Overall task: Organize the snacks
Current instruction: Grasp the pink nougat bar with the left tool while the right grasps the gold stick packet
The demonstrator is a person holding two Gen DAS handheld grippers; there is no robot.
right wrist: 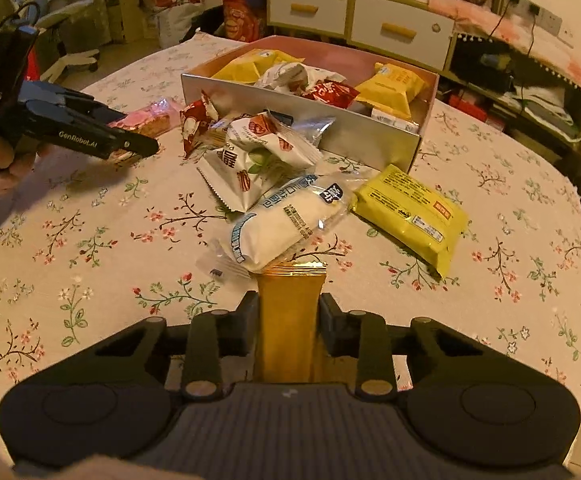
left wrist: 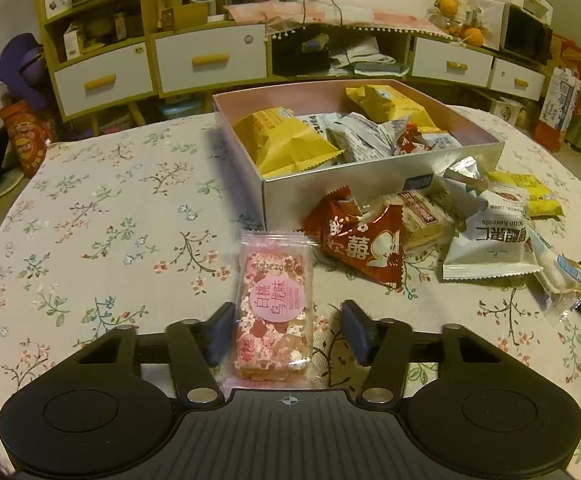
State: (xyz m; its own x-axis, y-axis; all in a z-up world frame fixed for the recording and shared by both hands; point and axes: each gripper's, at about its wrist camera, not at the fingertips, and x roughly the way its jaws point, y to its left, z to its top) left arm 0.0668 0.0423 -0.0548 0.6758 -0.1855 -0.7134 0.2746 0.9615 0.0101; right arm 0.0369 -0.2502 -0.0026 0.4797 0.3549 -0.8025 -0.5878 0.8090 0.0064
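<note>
A silver box (left wrist: 354, 184) with pink inside holds yellow, white and red snack packs; it also shows in the right wrist view (right wrist: 330, 120). My left gripper (left wrist: 286, 332) is open around a pink snack pack (left wrist: 274, 308) lying on the table, its fingers either side without squeezing. My right gripper (right wrist: 288, 320) is shut on a gold snack pack (right wrist: 290, 320), held just above the table. In front of it lie a white bread pack (right wrist: 286, 224) and a yellow pack (right wrist: 410, 212). A red pack (left wrist: 362, 244) and a white nut pack (left wrist: 490, 240) lie before the box.
The floral tablecloth (left wrist: 110, 220) covers a round table. The left gripper (right wrist: 130, 142) and hand show at the left of the right wrist view. Yellow-and-white drawers (left wrist: 210, 60) and shelves stand behind the table.
</note>
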